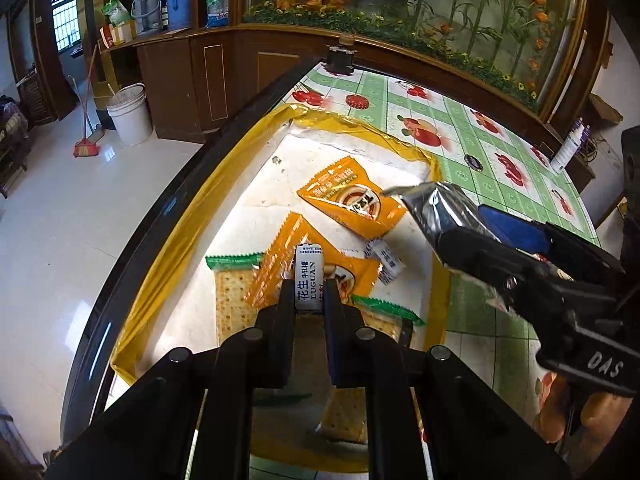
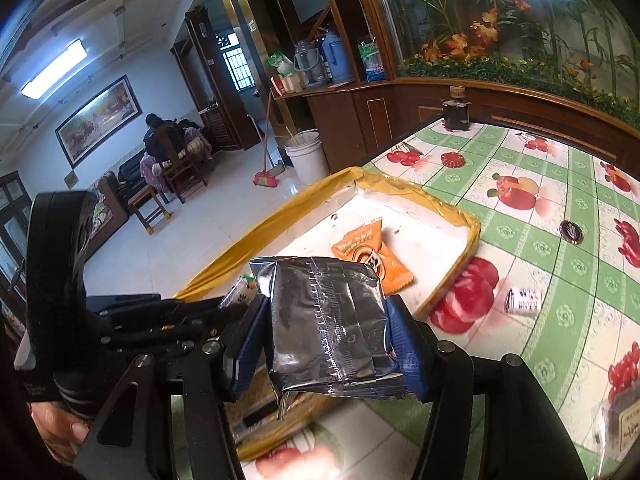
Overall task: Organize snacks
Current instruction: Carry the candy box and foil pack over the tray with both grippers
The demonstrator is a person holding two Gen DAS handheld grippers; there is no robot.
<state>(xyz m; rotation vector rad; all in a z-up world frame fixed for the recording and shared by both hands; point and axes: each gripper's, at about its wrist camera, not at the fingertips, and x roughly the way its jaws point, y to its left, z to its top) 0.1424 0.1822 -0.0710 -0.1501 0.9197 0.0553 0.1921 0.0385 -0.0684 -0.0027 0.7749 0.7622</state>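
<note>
Step in hand: carrying snacks to the tray, both hands loaded.

My left hand-held gripper (image 1: 309,292) is closed tight on a small white cylindrical candy with printed wrapper (image 1: 308,276), held upright between the pads, above the near part of the shallow white foam tray with yellow taped rim (image 1: 434,168). My right hand-held gripper (image 2: 326,328) stands about half open, its blue-padded fingers (image 2: 404,344) clamped on the two sides of a crinkled silver foil snack packet (image 2: 324,316); the packet hangs over the tray's near right edge.

Already in the tray: two orange sachets (image 1: 352,200), two green-ended clear packs of square crackers (image 1: 232,300), and a second white wrapped candy (image 1: 386,266) lying on its side. Still outside, on the green-and-white fruit-print surface (image 2: 560,216) to the right of the tray: another small white candy (image 2: 524,302), and at the far right near corner what looks like one more packet, too blurred to tell.

Judgement: sorting is well along but not finished. Next move calls for lowering each item onto bare foam, far part of the tray is freest, then opening the pads. The two grippers are near each other; release one at a time to avoid a knock. Foil packet is slippery and puffed, so set it flat before letting go.
</note>
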